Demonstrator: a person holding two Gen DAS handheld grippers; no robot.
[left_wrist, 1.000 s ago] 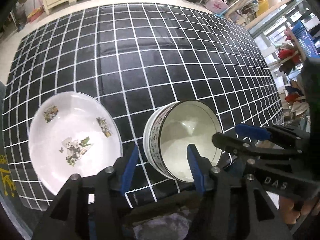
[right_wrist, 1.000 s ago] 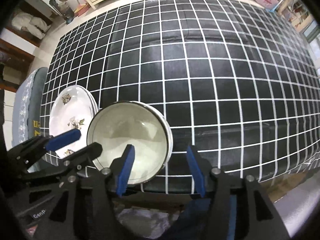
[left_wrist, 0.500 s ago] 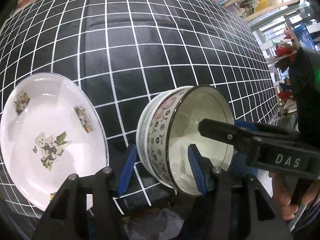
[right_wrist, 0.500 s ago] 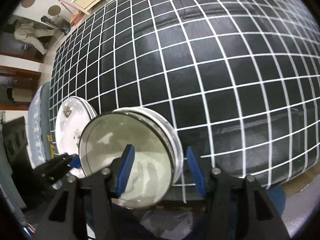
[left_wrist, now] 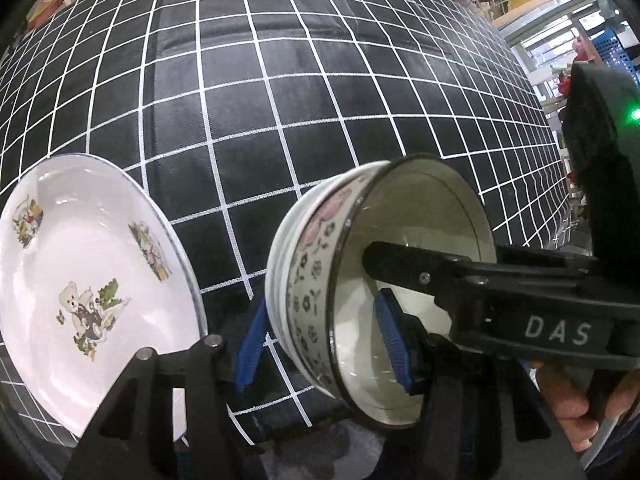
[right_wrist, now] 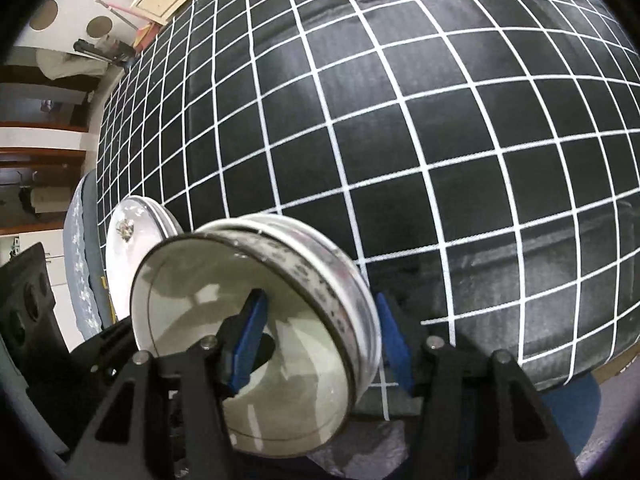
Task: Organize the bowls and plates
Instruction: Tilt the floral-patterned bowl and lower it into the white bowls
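A stack of floral-patterned bowls (left_wrist: 320, 280) stands near the front edge of the black grid tablecloth (left_wrist: 280, 100). My left gripper (left_wrist: 324, 340) straddles the bowls' left wall, one blue pad inside and one outside. My right gripper (right_wrist: 320, 340) straddles the right wall of the bowls (right_wrist: 280, 280) the same way. Both sets of jaws are wide, and whether the pads touch the wall is unclear. A white plate with bear pictures (left_wrist: 80, 280) lies to the left of the bowls; its rim also shows in the right wrist view (right_wrist: 132, 224).
The tablecloth (right_wrist: 400, 120) stretches far behind the bowls. The table's front edge runs just under both grippers. Shelves with clutter (left_wrist: 560, 20) stand beyond the right side, and a blue-grey chair cushion (right_wrist: 84, 248) is at the left.
Both grippers have moved down and in onto the bowls, from hovering above and behind to each having one pad inside the rim and one outside. The bowls look much larger in view.
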